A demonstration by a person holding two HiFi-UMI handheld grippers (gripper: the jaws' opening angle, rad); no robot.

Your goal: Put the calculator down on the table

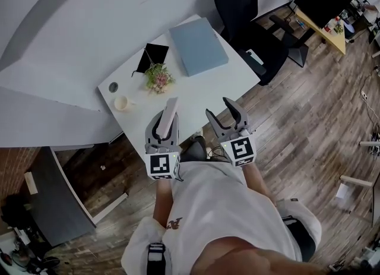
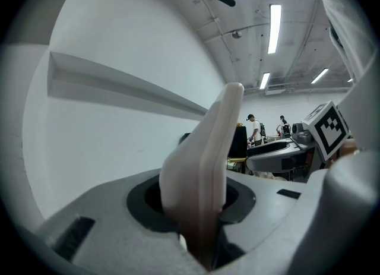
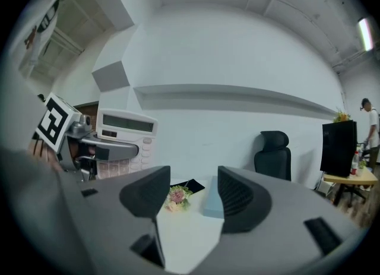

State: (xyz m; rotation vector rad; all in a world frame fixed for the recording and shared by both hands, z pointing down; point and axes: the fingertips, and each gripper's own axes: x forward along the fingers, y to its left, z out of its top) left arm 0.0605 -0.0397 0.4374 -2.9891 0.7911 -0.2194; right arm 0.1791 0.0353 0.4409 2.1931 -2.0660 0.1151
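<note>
**A:** White plastic catches our eye in the head view. The calculator [image 1: 170, 113] stands on edge in the left gripper [image 1: 166, 123], held in the air at the near edge of the table [image 1: 208, 92].

**B:** We see the right gripper [image 1: 221, 111] just beside it. Both are held out in front of the body, pointing toward the table, where a blue folder [image 1: 199, 46], flowers [image 1: 158, 78] and a cup [image 1: 122, 103] lie farther back.

**A:** In the left gripper view we look along the calculator's [image 2: 205, 167] thin edge, and the jaws are clamped on its two faces. The other gripper's marker cube [image 2: 328, 126] shows at the right.

**B:** In the right gripper view we find those jaws standing apart with only the table [image 3: 190, 235] behind the gap. At the left we see the calculator's [image 3: 132, 143] face with its grey display [image 3: 126, 123]. The print on the keys [image 3: 141, 155] is too small for us to read.
</note>
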